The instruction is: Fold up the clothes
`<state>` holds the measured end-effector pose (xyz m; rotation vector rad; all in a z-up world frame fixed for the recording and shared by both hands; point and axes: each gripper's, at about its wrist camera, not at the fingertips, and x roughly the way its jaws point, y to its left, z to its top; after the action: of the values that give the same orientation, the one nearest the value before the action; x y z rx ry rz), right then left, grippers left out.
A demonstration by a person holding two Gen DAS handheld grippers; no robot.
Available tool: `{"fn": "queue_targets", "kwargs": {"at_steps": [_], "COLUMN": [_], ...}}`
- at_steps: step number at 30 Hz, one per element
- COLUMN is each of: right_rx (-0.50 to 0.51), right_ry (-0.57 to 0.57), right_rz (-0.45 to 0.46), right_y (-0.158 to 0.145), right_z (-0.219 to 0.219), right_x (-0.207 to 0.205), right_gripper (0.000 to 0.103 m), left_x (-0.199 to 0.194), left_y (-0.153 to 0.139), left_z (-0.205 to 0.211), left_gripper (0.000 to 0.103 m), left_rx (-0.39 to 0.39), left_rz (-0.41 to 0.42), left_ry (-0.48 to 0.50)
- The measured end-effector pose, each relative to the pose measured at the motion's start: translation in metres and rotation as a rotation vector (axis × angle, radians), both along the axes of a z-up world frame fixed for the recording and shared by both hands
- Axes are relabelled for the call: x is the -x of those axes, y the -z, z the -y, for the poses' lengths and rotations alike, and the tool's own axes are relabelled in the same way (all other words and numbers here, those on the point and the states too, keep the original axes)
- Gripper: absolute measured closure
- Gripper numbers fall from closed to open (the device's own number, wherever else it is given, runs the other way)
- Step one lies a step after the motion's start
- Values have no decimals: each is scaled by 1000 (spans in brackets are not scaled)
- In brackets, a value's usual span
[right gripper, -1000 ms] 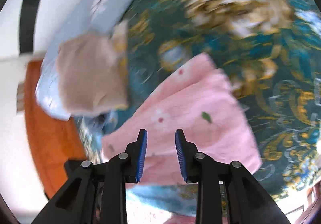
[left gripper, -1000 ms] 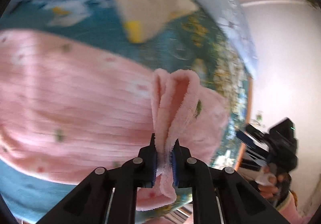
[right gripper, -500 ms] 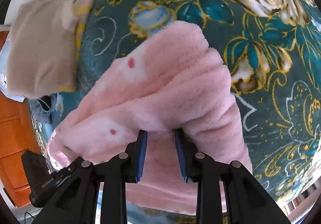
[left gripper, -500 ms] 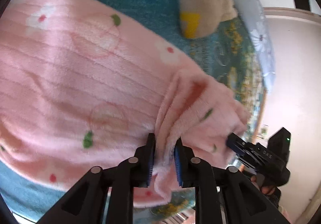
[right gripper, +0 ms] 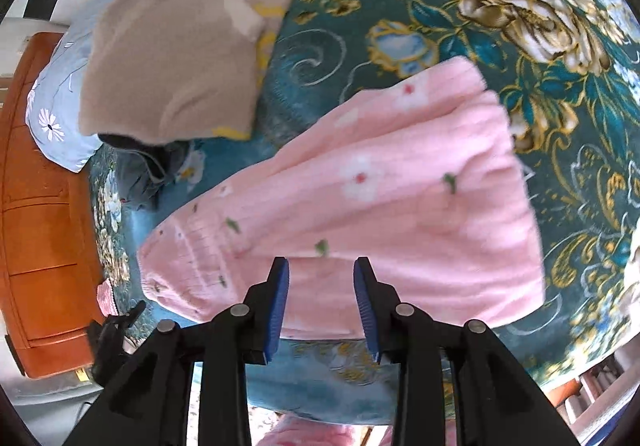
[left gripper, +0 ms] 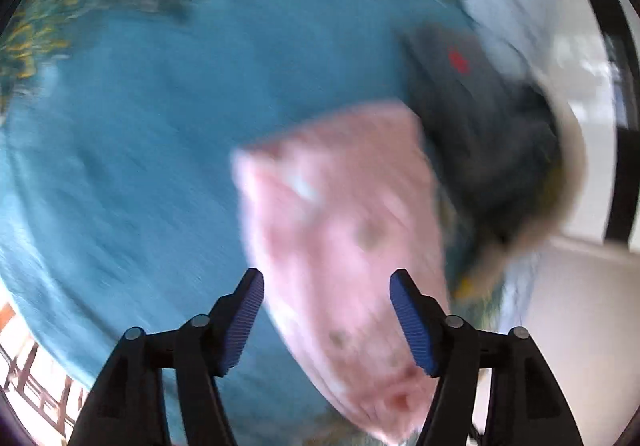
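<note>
Flowery blue-green bedspread [right gripper: 500,58] covers the bed. On it lies the folded pink garment [right gripper: 380,214], flat and near the edge. Beside it sits a tan folded garment [right gripper: 168,58]. The left gripper [left gripper: 326,320] has its jaws wide apart, holding nothing. The right gripper [right gripper: 322,306] jaws are apart too, empty above the pink cloth.

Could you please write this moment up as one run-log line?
task: fold clothes | left tongs: open | right tongs: open | pink garment: folded, flat on floral bedspread | beige garment: folded, beside it
</note>
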<state>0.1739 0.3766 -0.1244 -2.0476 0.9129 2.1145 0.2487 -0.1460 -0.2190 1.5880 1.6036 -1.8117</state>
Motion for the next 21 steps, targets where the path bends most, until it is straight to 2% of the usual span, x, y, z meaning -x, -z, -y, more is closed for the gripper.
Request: {"fn": "queue_targets", "kwargs": {"at_steps": [5,9,12,14,16,19,21], "right_rx": [13,-3,-9,-14,-18,-17,-12], "right_ry": [-13,-41,-63,-78,-93,-98,-93], "right_rz": [31,46,44,42,41,27,12], "right_y": [3,-1,-10,-15,-21,-33,-43], "right_z": [45,74,89,99,109,114,113], "right_x": [9,17,21,24,27,31,34], "right_gripper": [69,68,68,68,68,68,68], "left_x": [13,21,27,32,39,49,56], "left_y": [22,36,45,48,42,20,-2], "left_z": [9,12,13,14,13,7,0], "left_gripper": [26,26,30,65,79,89,90], "left_rx": [-62,-84,-101,-99,-67,9,66], "left_rz": [-22,-24,-26,-18,4,3,-17], "left_ry": [19,37,51,69,108,195,265]}}
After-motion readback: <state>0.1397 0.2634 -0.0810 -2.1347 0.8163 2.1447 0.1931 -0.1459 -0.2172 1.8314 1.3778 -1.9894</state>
